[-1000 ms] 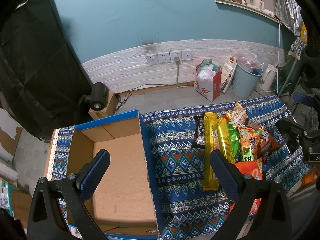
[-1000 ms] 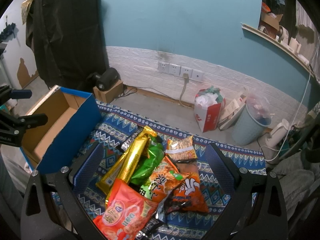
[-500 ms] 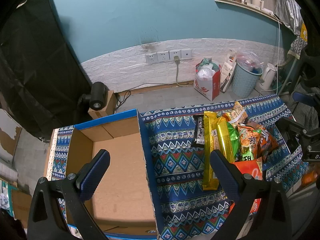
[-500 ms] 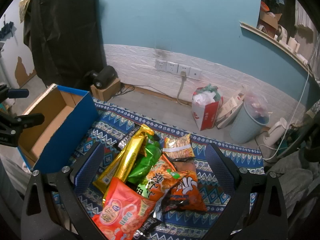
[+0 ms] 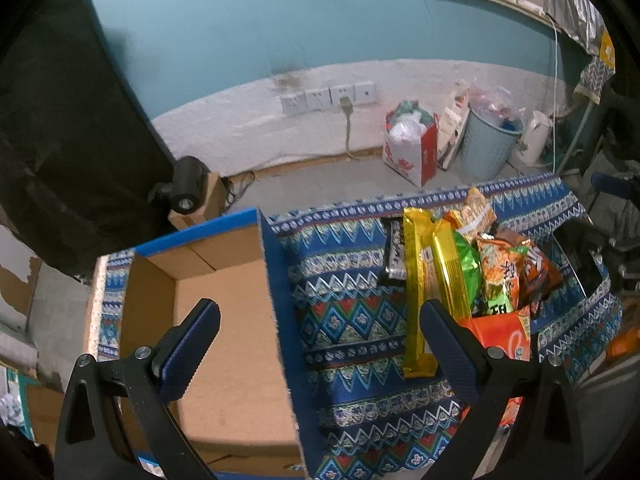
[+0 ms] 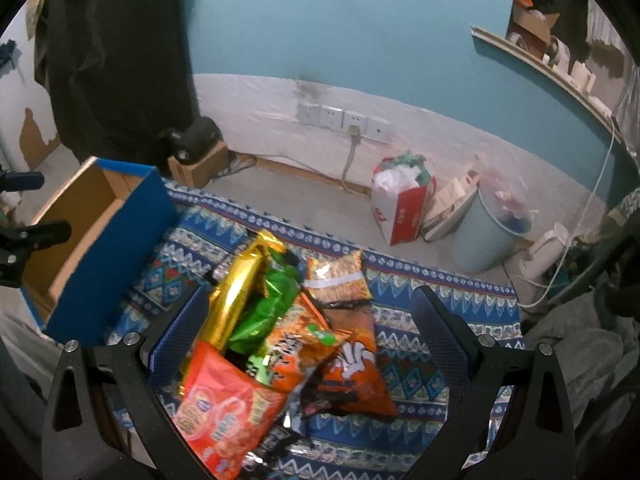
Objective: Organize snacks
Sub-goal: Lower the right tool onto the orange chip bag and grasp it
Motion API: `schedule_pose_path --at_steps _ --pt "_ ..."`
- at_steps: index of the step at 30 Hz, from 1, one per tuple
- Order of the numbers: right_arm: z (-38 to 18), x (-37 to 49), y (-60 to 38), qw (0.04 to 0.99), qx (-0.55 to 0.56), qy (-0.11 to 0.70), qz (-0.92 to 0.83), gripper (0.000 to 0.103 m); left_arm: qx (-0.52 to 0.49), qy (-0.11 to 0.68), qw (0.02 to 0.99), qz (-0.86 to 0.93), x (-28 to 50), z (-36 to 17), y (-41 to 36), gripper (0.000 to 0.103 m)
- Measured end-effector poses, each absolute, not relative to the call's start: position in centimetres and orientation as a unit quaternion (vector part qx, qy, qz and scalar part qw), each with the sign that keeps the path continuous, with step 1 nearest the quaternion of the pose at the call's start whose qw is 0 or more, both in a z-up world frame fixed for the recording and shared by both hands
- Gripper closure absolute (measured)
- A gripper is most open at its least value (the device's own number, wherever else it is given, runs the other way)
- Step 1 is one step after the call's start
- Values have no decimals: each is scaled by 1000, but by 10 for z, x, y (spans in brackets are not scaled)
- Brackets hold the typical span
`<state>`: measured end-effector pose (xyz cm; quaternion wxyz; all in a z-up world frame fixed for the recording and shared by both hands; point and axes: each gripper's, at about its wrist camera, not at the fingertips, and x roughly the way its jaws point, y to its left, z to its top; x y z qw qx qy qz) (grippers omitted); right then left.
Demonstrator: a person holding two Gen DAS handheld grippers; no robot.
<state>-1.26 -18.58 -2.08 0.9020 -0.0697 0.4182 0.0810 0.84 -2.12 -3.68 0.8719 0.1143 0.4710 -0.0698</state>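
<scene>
Snacks [image 6: 280, 344]: unmoved beside box [image 5: 224, 320]; my right gripper [image 6: 308, 320] has closed in, left gripper [image 5: 320, 340] steady, both wide, empty.

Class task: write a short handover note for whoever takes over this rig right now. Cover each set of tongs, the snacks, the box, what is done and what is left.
Left tongs: open, empty, above the box's right wall.
Right tongs: open, empty, over the snack pile.
Snacks all lie heaped on the patterned cloth.
Blue cardboard box: empty, left of the pile.
Done: nothing packed.
Left: every snack.
</scene>
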Motion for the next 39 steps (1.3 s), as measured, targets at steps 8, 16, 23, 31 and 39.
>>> schedule_pose_path --at_steps 8,16,23,31,39 --pt "-48 6 -224 886 -59 458 45 3 114 507 850 -88 24 -59 -41 2" --pt "-96 24 -243 855 -69 513 34 3 129 534 830 -96 36 -90 -65 2" --pt "-127 25 -257 833 -65 548 32 3 122 553 818 -100 53 -111 -77 2" --pt "-146 27 -255 815 -72 573 46 8 115 574 803 -111 59 -127 -92 2" --pt "-172 33 -254 798 -80 596 48 14 118 576 801 -116 63 -136 -101 2"
